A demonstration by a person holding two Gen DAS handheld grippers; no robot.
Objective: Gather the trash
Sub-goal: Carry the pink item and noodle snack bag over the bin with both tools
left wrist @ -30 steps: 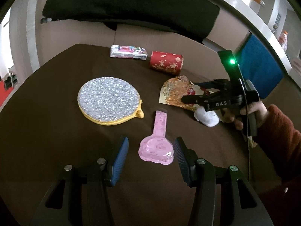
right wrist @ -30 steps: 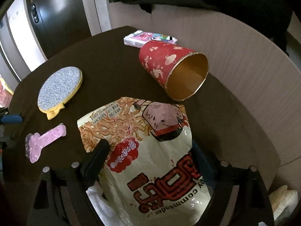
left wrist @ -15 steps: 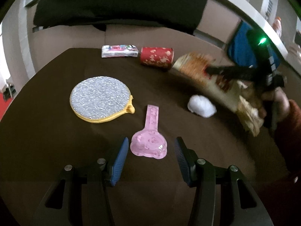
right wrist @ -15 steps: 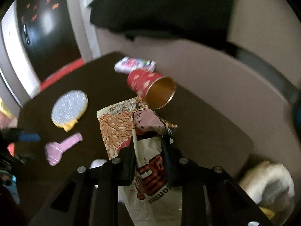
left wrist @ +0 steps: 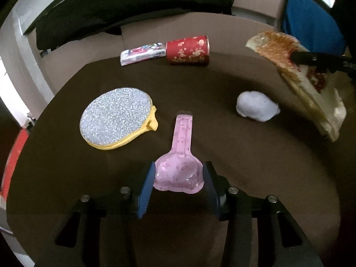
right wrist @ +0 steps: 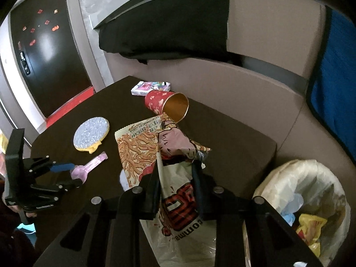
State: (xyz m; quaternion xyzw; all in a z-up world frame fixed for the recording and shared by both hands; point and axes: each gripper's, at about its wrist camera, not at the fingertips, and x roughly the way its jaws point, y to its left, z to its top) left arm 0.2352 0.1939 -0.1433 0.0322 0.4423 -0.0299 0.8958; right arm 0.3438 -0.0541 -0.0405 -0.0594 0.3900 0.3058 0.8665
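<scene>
A pink heart-shaped plastic package (left wrist: 182,146) lies on the dark table (left wrist: 244,178). My left gripper (left wrist: 179,178) is closing on its wide end, and both blue pads touch its sides. My right gripper (right wrist: 175,166) pinches a noodle snack packet (right wrist: 138,146) and holds it in the air, though its jaws are easing open a little. In the left wrist view that packet (left wrist: 300,82) hangs at the right, above a crumpled white tissue (left wrist: 255,109). A red paper cup (left wrist: 188,50) lies on its side at the back.
A bin with a white liner (right wrist: 289,173), trash inside, stands low at the table's right. A glittery round pad (left wrist: 115,118) lies left of the pink package. A tissue pack (left wrist: 142,54) sits beside the cup. A beige seat back and black cushion (right wrist: 166,29) rise behind.
My right gripper shut on the noodle packet and lifted it up and to the right, baring the white tissue. My left gripper moved forward over the pink package and narrowed around it.
</scene>
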